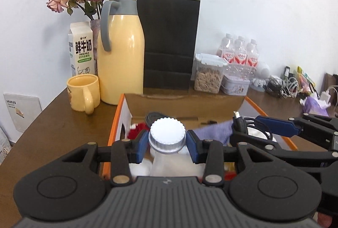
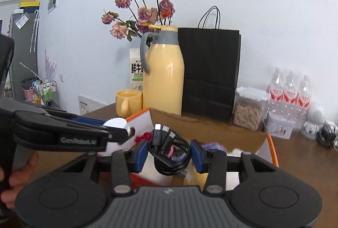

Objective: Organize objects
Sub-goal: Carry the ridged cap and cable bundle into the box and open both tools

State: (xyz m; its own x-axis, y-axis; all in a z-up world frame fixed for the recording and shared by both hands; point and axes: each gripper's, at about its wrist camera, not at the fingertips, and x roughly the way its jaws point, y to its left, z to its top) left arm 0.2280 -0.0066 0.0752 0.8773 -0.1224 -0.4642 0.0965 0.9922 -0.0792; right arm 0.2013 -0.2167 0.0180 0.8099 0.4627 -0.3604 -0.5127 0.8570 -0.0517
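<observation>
- Both jaws are squeezing things: the left gripper is pinching a clear bottle just under its white cap, and the right gripper is pinching a coiled black cable.
- Holding the bottle by its neck is probably keeping it from slipping down.
- Grabbing the cable by its whole loop is keeping it bundled, with its plugs poking up.
- Both things are hanging over the open cardboard box near us, which is sitting on the brown table.
- A purple cloth and something red are lying inside the box.
- Far off by the wall, a yellow jug, a yellow mug, a milk carton and a black paper bag are standing in a row.
- I think the two things are coming out to be sorted.
</observation>
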